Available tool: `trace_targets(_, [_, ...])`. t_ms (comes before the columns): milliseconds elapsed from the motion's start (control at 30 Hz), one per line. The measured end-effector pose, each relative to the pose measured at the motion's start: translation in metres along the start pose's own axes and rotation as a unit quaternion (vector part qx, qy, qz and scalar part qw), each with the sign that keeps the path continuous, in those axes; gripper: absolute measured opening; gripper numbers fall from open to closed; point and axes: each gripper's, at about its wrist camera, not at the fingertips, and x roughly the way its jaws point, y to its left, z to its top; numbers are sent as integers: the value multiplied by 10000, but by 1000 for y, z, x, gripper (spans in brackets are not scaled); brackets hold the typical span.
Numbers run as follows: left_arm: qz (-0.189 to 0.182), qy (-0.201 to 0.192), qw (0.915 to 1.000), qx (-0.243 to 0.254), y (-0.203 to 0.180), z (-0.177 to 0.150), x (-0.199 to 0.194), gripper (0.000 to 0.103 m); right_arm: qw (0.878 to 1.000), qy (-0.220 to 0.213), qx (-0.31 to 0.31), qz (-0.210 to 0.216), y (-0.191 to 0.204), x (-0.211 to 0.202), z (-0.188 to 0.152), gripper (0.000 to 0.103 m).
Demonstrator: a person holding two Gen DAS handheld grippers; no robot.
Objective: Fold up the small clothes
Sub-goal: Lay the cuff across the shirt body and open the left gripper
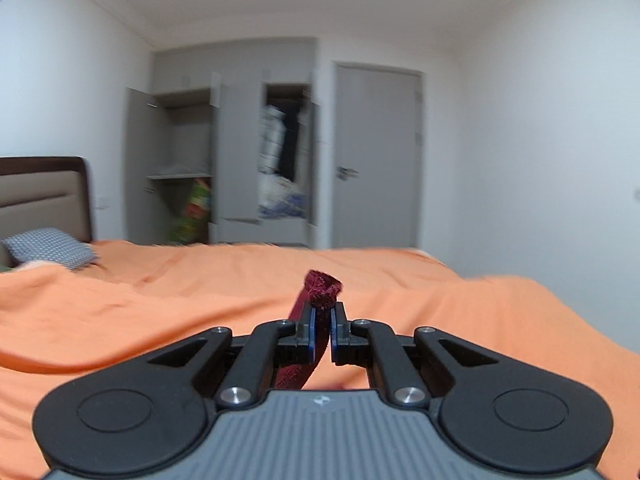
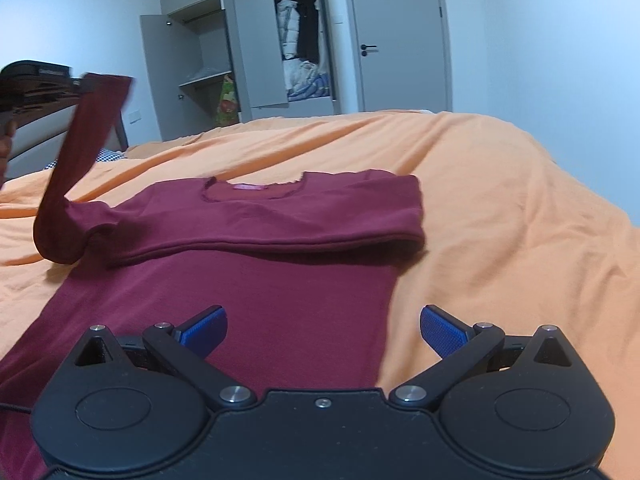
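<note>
Maroon knit fills our right wrist view: the small long-sleeved shirt lies face up on the orange bed cover, its right sleeve already folded across the chest, its left sleeve lifted off the bed. Our left claw is clamped on the cuff of that raised sleeve, jaws pressed together with the fabric between them. Our right claw hovers over the lower body of the shirt, jaws spread wide and holding nothing

To fold this sleeve well, we judge that we should carry the cuff across the chest in a low arc, keeping the sleeve flat, not twisted, so it lands on top of the other sleeve. We could press the right claw on the shirt near the shoulder to stop the body dragging, then let go only once the cuff rests flat
</note>
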Motion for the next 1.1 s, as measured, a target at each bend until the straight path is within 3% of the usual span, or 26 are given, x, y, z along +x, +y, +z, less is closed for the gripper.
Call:
trace_targets(167, [-543, 400, 9973, 283, -48, -33, 23, 6, 9997, 39, 178, -144, -16, -7, -8, 102])
trace_targets(467, [-955, 1074, 9879, 580, -110, -94, 47, 7, 9980, 117, 519, -334, -34, -18, -24, 102])
trace_targets(667, [-1143, 1472, 9819, 323, -104, -112, 50, 13, 9967, 163, 695, -396, -39, -21, -31, 102])
trace_targets(800, [-1243, 1570, 9796, 190, -100, -114, 43, 60, 9960, 200, 784, -388, -41, -18, -31, 102])
trace_targets(833, [-1217, 1542, 9804, 171, -97, -114, 39, 67, 9960, 194, 779, -384, -41, -17, -30, 102])
trace_targets(967, [-1102, 1485, 9826, 178, -81, -109, 20, 84, 9968, 174, 709, -309, -36, -14, -25, 102])
trace_targets(1100, [-744, 1434, 9868, 82, -56, -106, -2, 100, 9978, 151, 636, -72, -28, -6, -15, 102])
